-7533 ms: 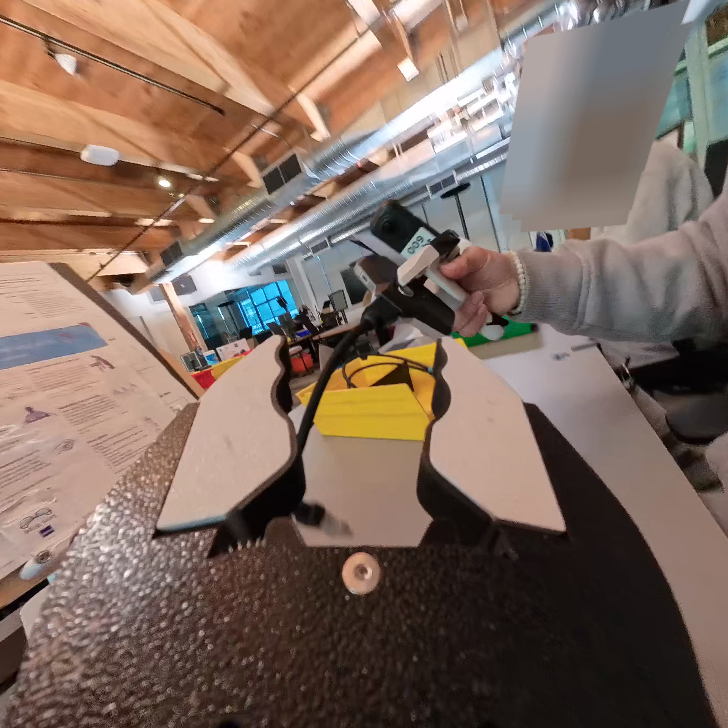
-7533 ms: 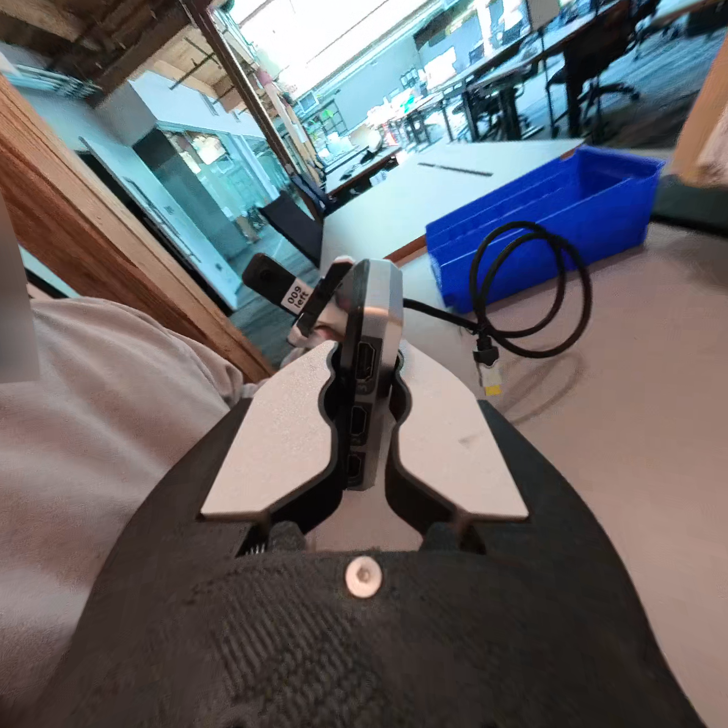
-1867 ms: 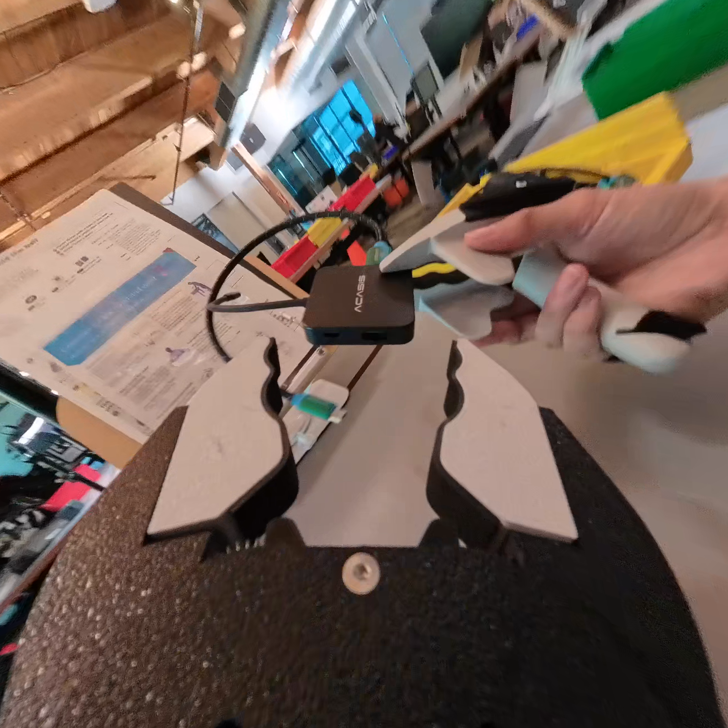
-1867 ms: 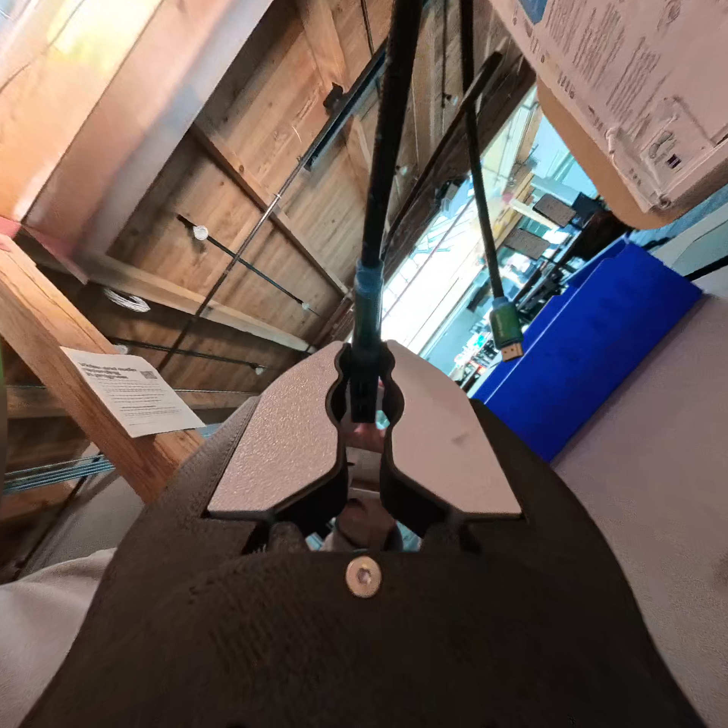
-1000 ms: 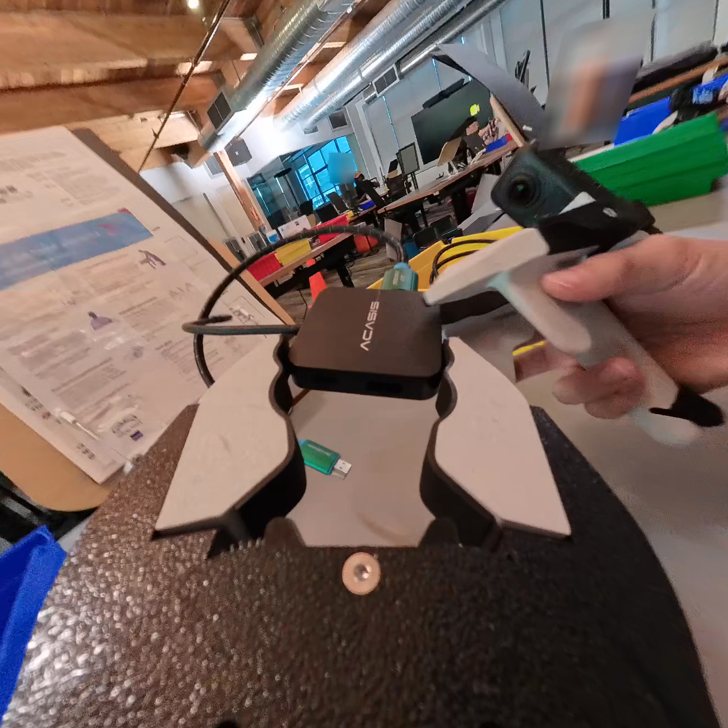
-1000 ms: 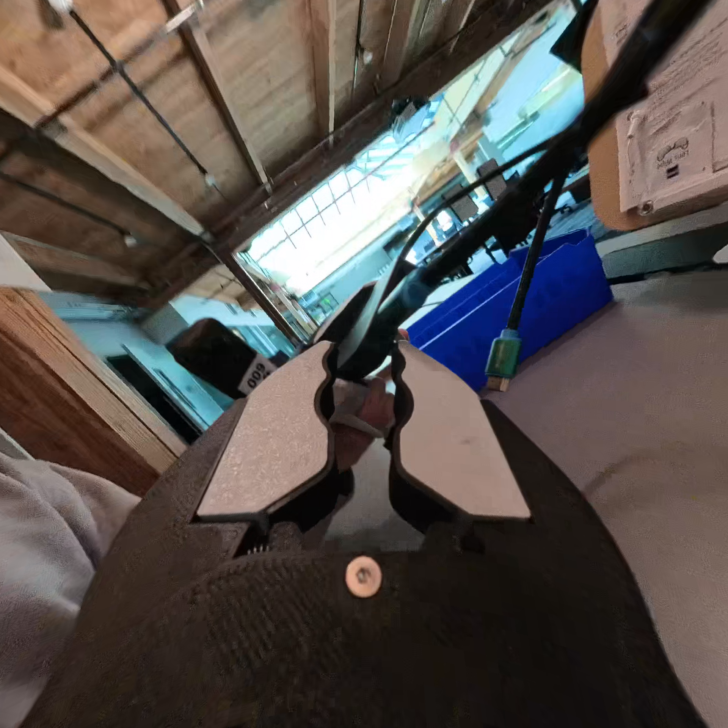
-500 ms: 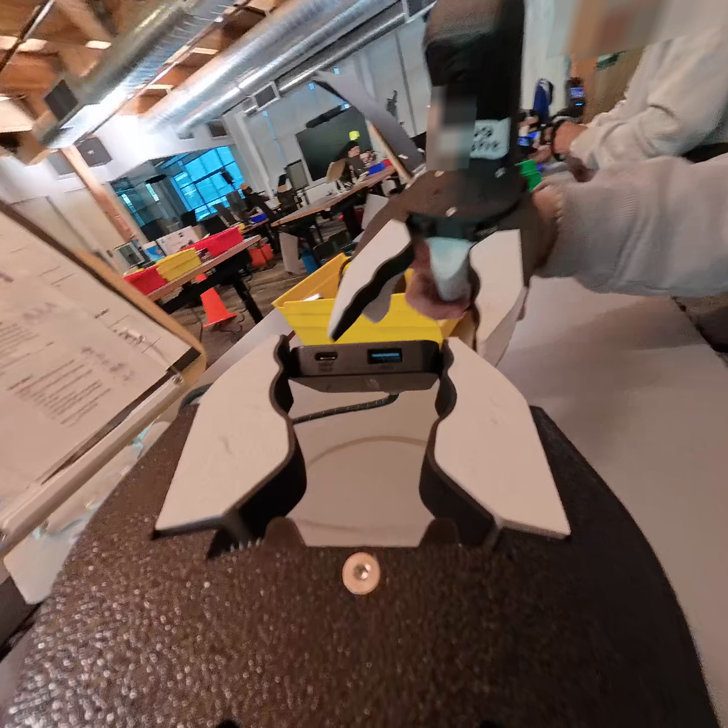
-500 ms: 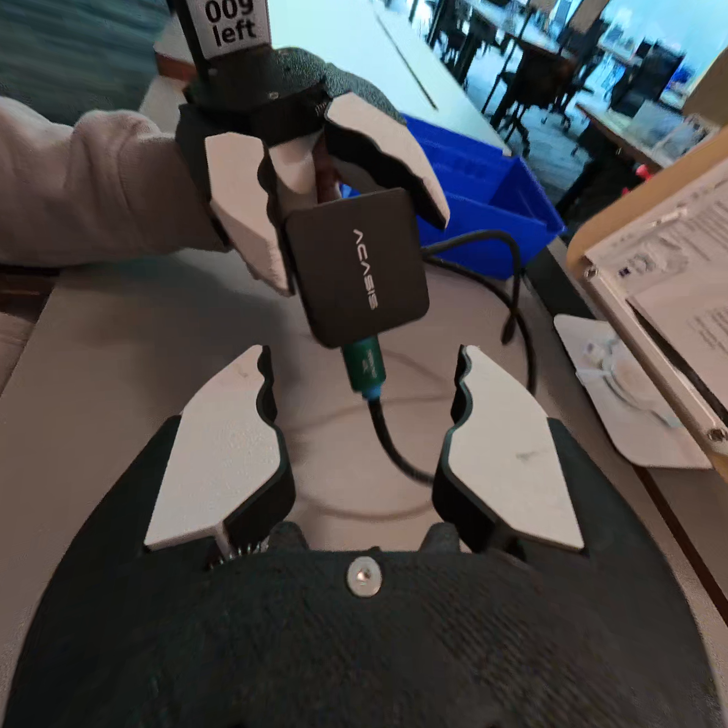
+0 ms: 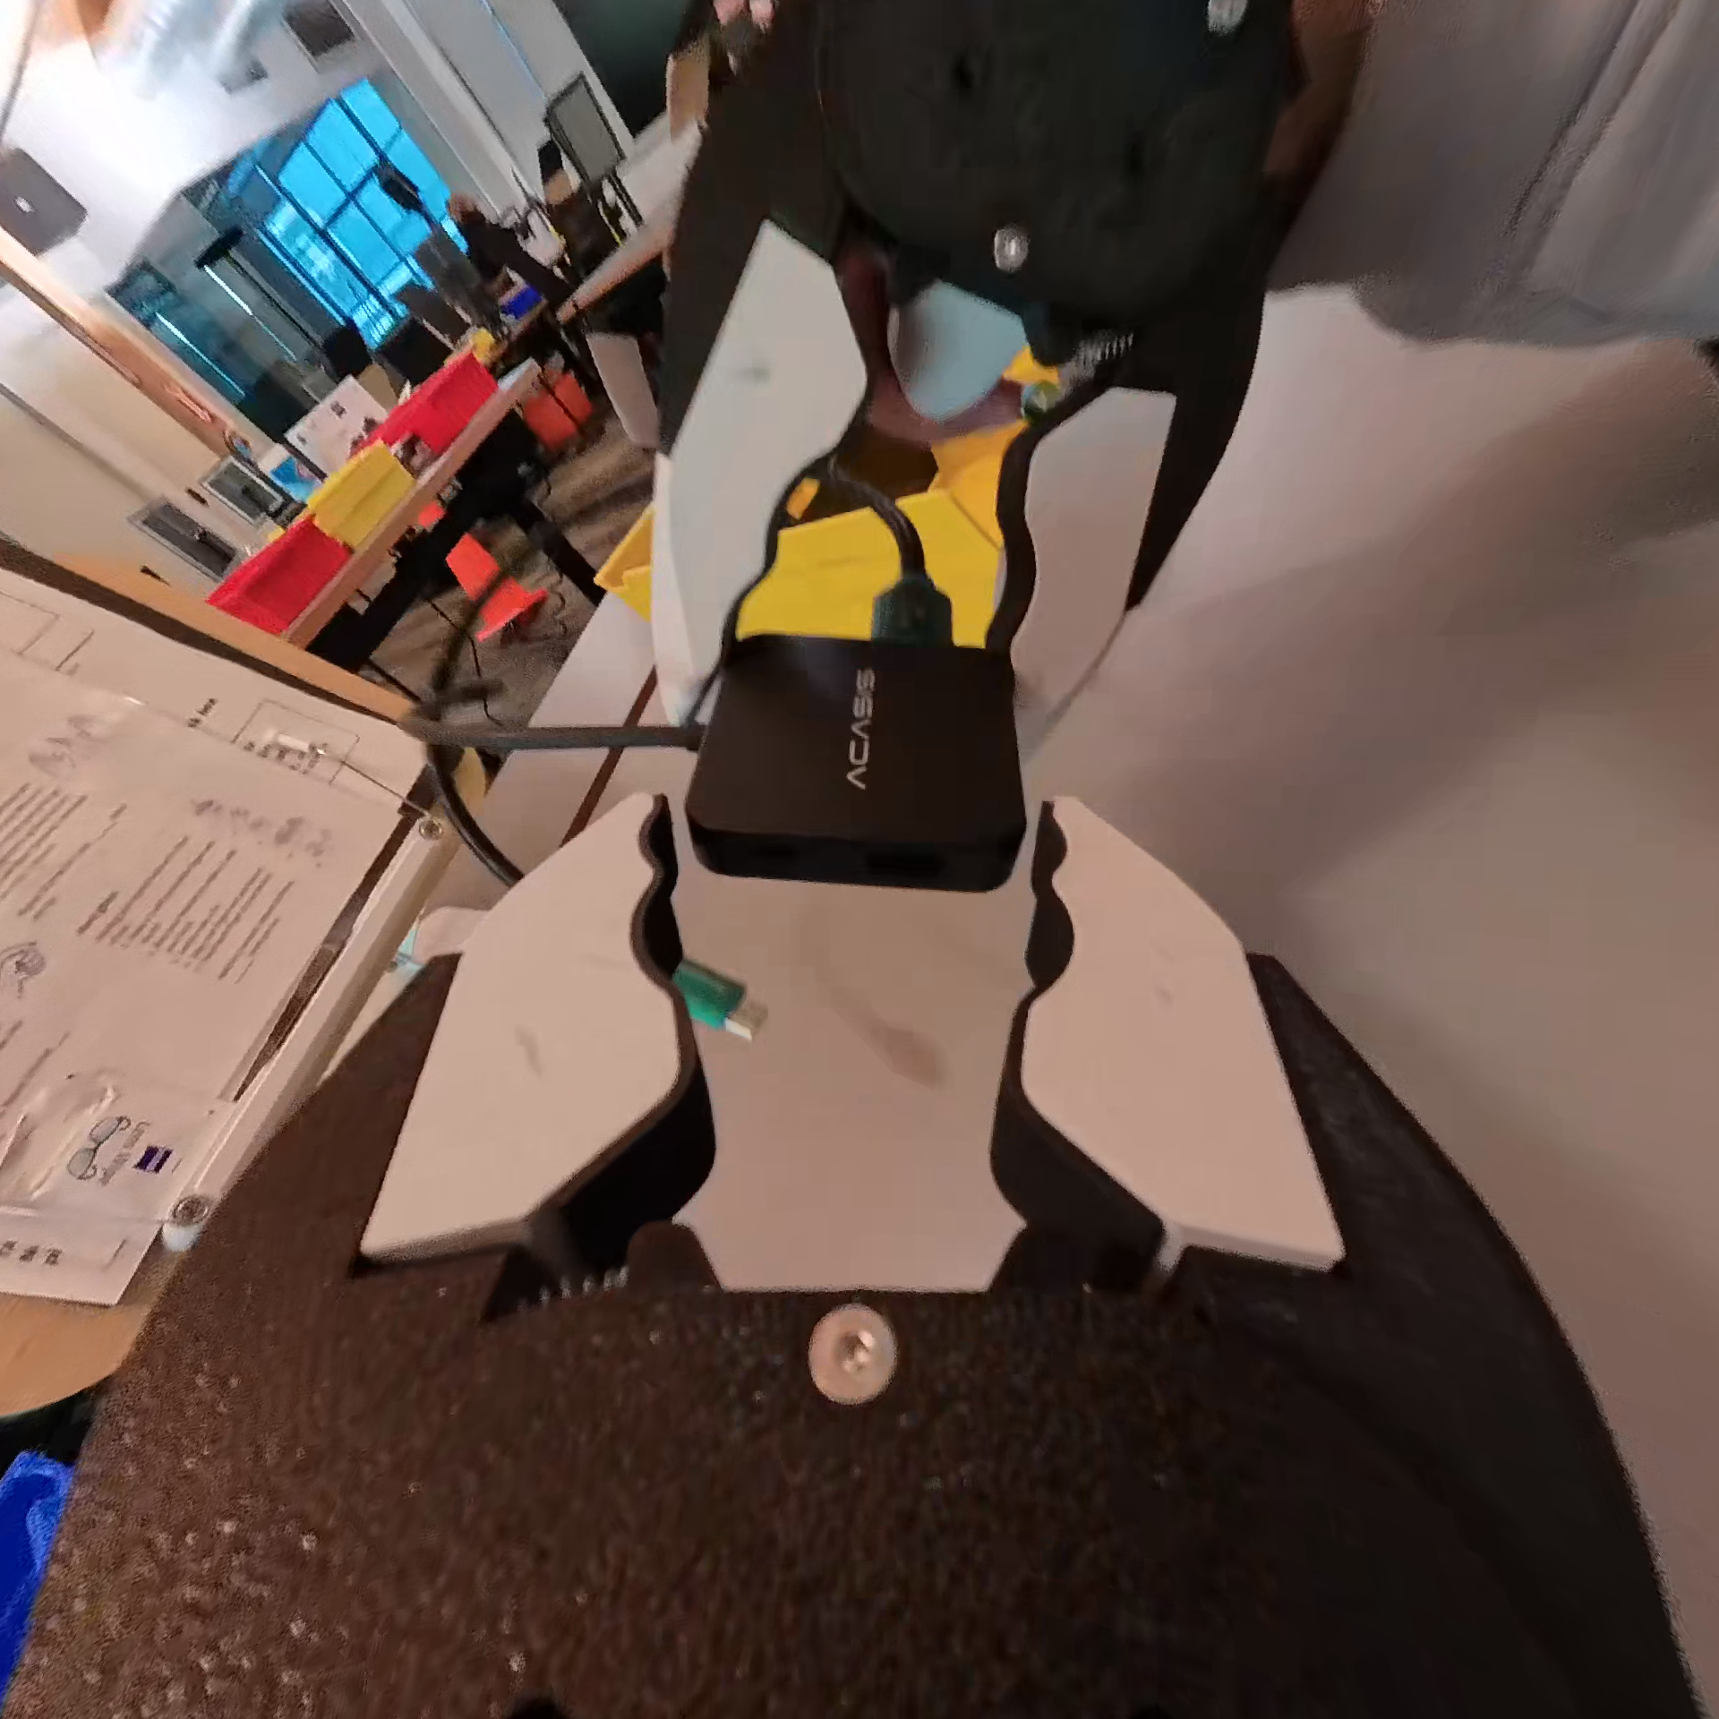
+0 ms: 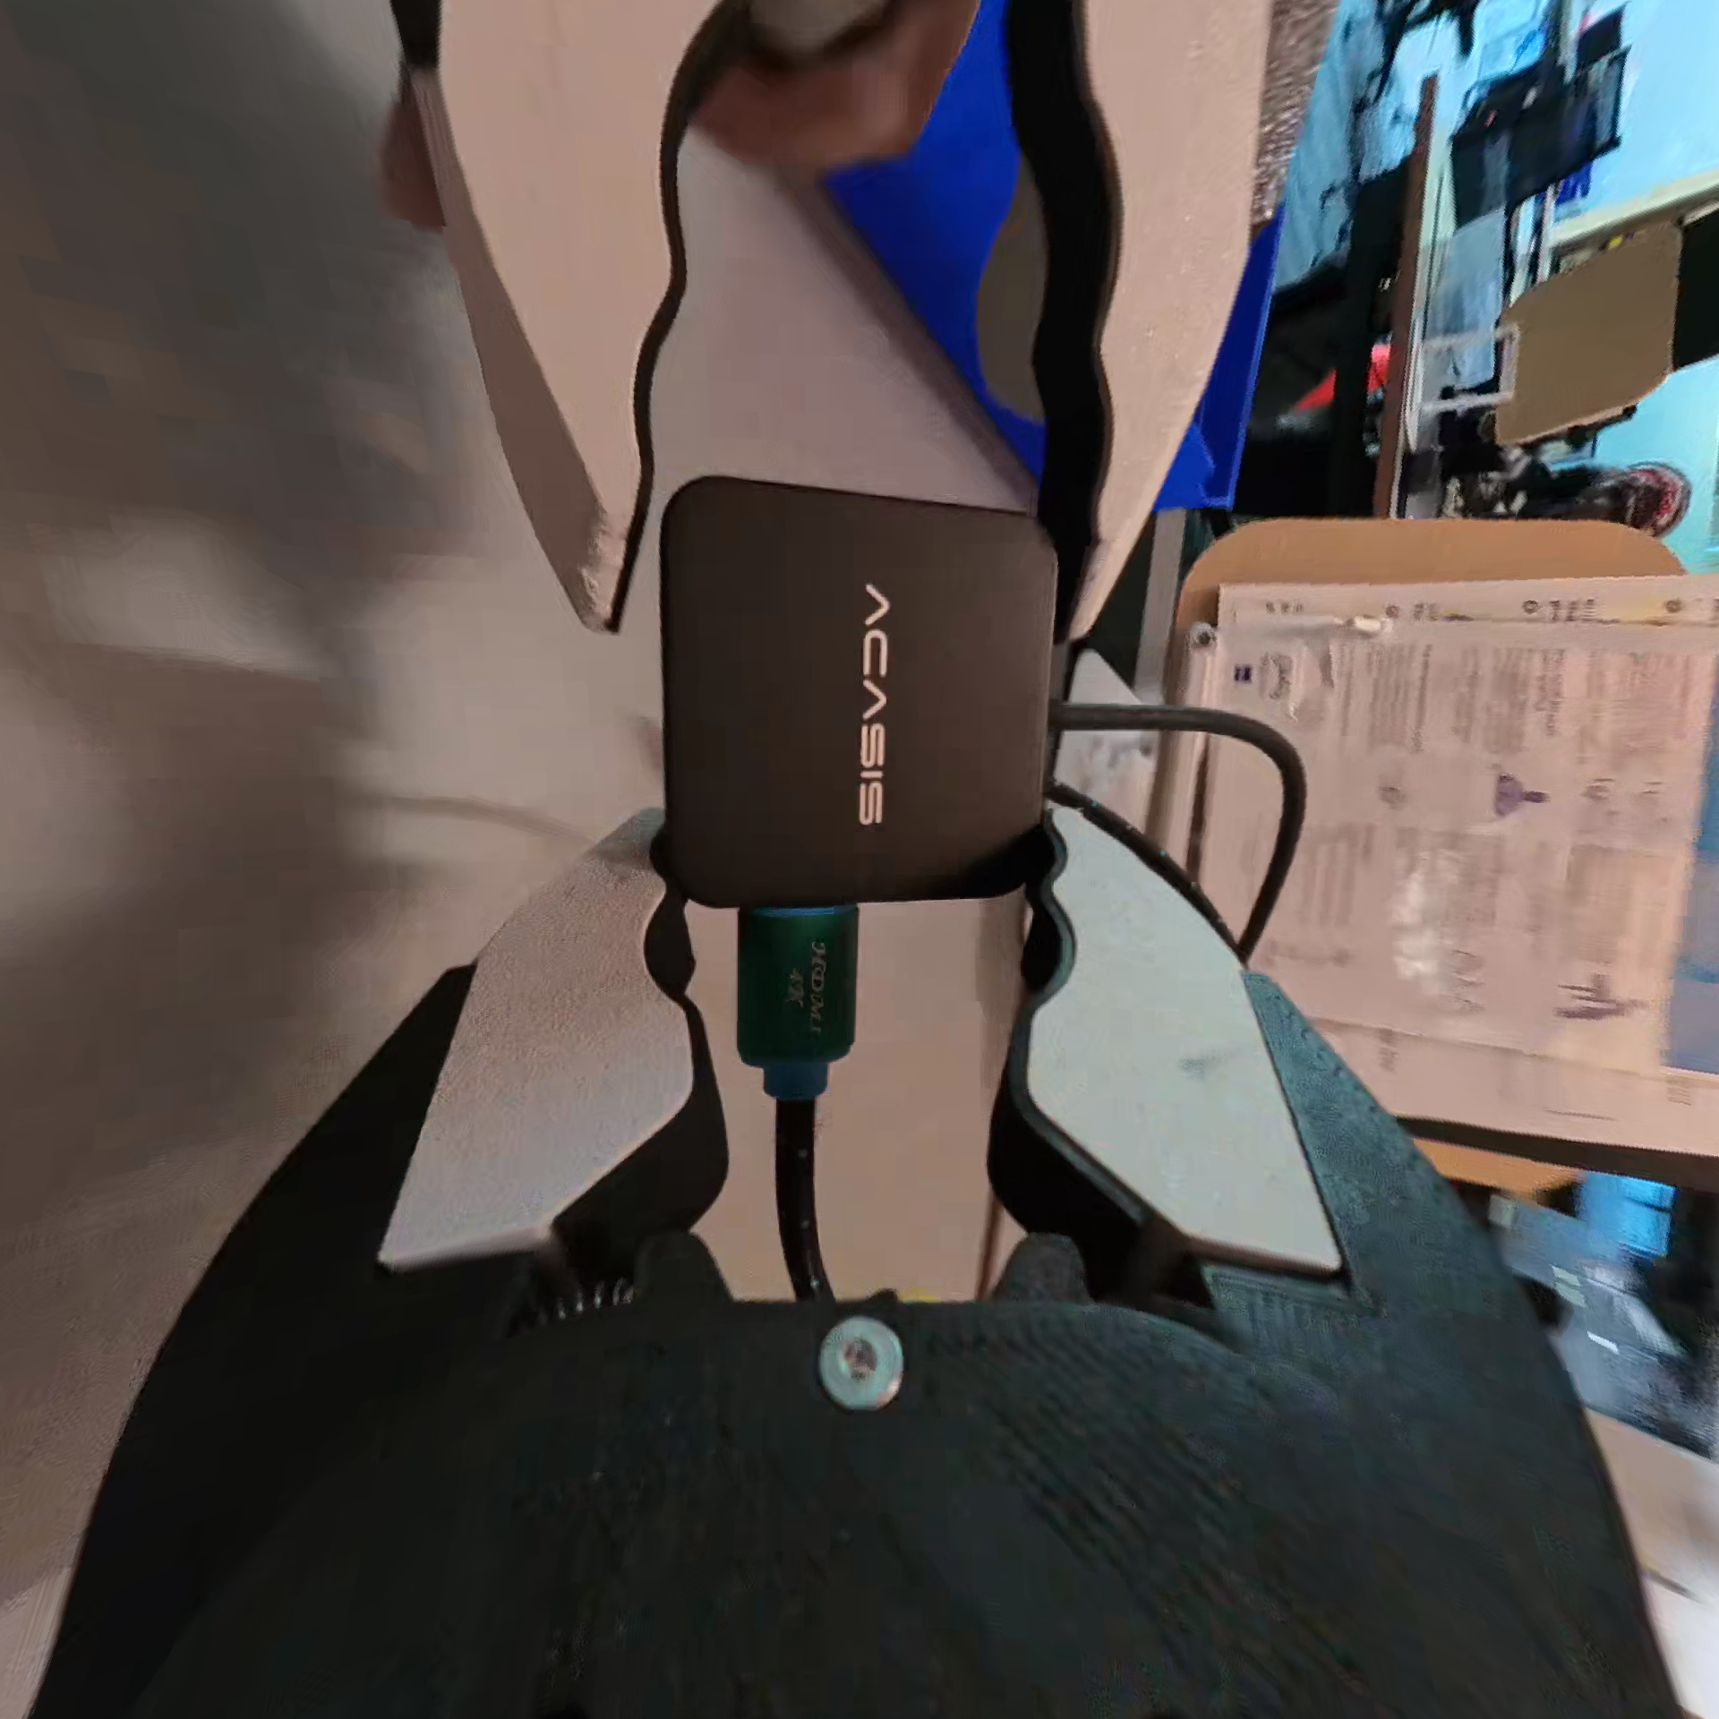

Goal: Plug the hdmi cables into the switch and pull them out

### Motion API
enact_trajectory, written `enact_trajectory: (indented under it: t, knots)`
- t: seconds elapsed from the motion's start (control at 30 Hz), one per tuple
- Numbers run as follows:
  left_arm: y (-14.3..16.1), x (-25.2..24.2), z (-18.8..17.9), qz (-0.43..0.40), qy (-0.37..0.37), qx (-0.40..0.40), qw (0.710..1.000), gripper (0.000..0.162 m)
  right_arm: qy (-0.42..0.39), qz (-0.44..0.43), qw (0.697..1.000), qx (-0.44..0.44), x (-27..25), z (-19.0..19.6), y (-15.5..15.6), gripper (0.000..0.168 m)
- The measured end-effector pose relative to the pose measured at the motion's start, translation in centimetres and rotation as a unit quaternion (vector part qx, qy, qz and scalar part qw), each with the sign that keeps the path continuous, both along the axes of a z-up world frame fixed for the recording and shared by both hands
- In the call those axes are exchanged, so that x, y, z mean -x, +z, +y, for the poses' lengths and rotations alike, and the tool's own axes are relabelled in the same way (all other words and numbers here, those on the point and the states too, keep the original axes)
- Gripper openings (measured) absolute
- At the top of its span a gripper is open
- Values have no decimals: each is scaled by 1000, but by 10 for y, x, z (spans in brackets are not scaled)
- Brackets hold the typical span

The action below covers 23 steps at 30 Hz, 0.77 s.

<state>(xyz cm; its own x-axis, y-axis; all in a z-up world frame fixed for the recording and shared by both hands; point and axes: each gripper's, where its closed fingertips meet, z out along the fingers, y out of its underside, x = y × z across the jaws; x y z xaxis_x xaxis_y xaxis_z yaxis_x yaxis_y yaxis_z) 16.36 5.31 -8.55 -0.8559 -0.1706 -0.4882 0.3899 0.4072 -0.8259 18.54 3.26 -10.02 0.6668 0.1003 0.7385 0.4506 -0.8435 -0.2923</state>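
Pinches the matte black, square, round-cornered switch (image 9: 856,744) by its near edge with the left gripper (image 9: 851,819), tips narrowed to the box's width, the box clear of the pale grey table (image 9: 1395,837). Meets it head-on with the right gripper (image 10: 851,837) from 12 o'clock in the left wrist view. Keeps that claw spread about as wide as the box, tips right at its two near corners; can't tell whether touching or just shy. Straddles the green metal HDMI plug (image 10: 791,995), seated in the switch edge at 6 o'clock in the right wrist view, with a clear gap on either side of it. Trails the plug's braided black cable (image 10: 805,1209) back between the right fingers toward the gripper body. Shows a thin black lead (image 9: 577,738) leaving the switch at 9 o'clock in the left view and looping down. Leaves a second green plug (image 9: 716,995) lying loose on the table at 7 o'clock of the switch, half tucked behind the left finger. Catches printed paper sheets on a brown board (image 9: 139,884) out at 9 o'clock, a yellow plastic bin (image 9: 837,577) behind at 12, a blue bin (image 10: 930,233) in the right view.
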Motion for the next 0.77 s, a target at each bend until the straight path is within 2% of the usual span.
enact_trajectory:
  t: [0.03, 0.17, 0.3, 0.57, 0.67, 0.77]
  knots:
    - [-2, -1, -1, -1, 6, -9, 1000, 73, -6, -17, 999, 29, -1, -4, 2, 71]
    - [-8, 0, -11, 0, 18, -20, 1000, 72, -6, -55, 993, 102, 5, -6, 11, 71]
    - [-12, -2, -20, -43, 29, -27, 998, 75, -11, -61, 986, 157, 8, -11, 9, 70]
    - [-17, -1, -25, -51, 17, -10, 999, 74, -1, -25, 992, 121, 11, -14, 1, 71]
    - [-21, 3, -28, -24, -8, 2, 1000, 74, 16, 30, 998, 62, 17, -17, -3, 71]
    - [-29, -2, -21, -23, -3, -9, 1000, 74, 7, 84, 996, -6, 20, -31, 2, 67]
